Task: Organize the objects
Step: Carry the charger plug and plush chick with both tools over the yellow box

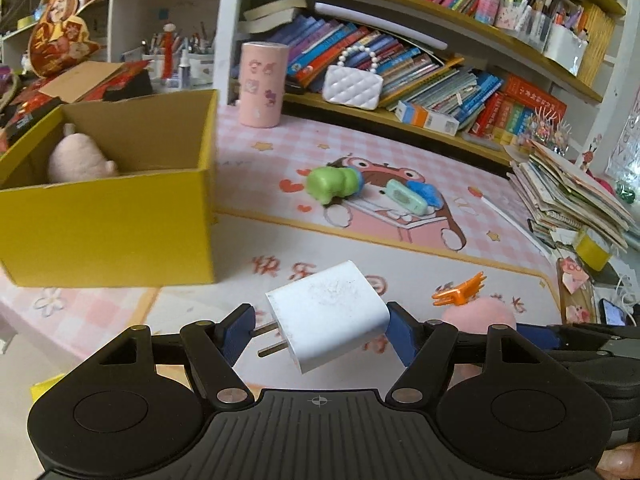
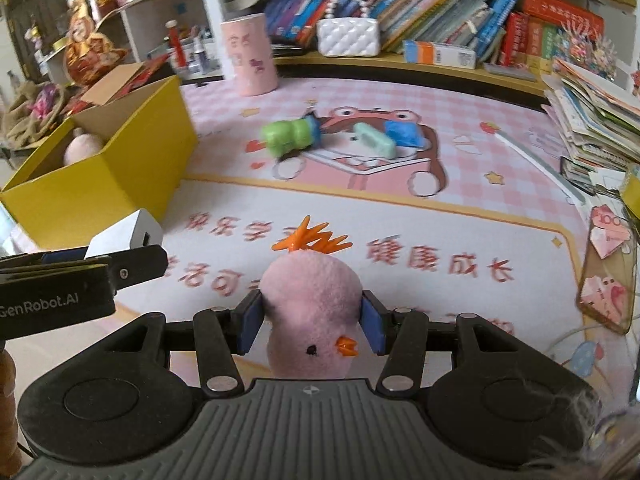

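Two loaded grippers approach a storage box. The left gripper [image 1: 320,330] is clamped on a white wall charger [image 1: 328,312]; one pad bears on the plug end beside the two prongs, the other on the opposite face, so the charger sits tilted in the grip. The right gripper [image 2: 310,326] is clamped on a pink plush chick [image 2: 310,312] with an orange plastic crest [image 2: 312,238], its blue pads [image 2: 250,326] sinking into the soft sides. Both loads hang over the near part of the pink desk mat [image 1: 440,264]. The yellow cardboard box [image 1: 108,232] stands at the desk's left edge and already holds one pink plush toy [image 1: 80,156]. A green toy [image 1: 334,184], a mint-green case [image 1: 406,198] and a blue item [image 1: 426,192], all touching, remain at the middle of the mat.

The step in hand is judged to be delivery into the box. It is done well if each gripper clears the near wall before descending, and if the two enter one after the other, since the opening looks narrow for both. The charger's skewed hold may slip, so it should be released low. The plush will tolerate a short drop.
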### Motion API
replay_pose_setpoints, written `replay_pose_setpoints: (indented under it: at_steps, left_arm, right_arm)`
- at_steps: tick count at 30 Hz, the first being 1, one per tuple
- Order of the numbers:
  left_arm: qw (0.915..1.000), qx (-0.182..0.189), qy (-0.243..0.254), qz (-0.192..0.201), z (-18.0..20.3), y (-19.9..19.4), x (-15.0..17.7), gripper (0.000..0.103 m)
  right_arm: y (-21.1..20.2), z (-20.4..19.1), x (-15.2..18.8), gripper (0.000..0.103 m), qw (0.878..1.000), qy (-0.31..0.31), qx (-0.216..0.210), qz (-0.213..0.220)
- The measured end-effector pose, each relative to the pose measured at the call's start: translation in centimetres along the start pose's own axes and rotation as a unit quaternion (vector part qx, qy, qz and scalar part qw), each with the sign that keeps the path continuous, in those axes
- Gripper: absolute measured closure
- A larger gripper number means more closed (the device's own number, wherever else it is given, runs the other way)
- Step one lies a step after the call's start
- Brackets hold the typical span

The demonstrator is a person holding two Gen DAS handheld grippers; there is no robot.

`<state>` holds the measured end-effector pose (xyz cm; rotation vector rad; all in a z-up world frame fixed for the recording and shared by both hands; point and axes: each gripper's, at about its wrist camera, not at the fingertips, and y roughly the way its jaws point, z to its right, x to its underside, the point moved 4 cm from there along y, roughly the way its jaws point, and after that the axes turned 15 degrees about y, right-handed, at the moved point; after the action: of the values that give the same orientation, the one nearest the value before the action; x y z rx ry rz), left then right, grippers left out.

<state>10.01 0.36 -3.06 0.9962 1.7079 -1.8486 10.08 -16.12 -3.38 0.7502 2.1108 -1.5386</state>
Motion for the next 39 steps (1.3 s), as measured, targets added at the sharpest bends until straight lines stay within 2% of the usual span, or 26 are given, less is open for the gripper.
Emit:
replay_pose_setpoints:
  at_steps: [5, 23, 31, 39]
  left_arm:
    - [1.0000, -0.003, -0.007, -0.001, -2.5, -2.3, 2.3, 0.032]
    - [0.9975, -0.064, -0.024, 0.018, -11.3, -10.8, 8.1, 0.032]
    - [0.9965, -0.074, -0.025, 0.029, -13.7, -13.0, 9.3, 0.032]
    - [0.9959, -0.070, -0.034, 0.045, -15.1, -13.8, 9.4, 0.032]
  right_arm:
    - [-0.9, -3.6, 2.4, 0.054, 1.000, -0.022, -0.018, -0.012]
    - [-3.0, -14.1, 8.9, 0.054, 0.997, -0.066, -0.047, -0.015]
    - [-3.6, -17.2, 10.4, 0.054, 0.995, -0.079, -0.053, -0.010]
    - [-3.8, -18.8, 10.1, 0.054, 0.995, -0.083, -0.047, -0.001]
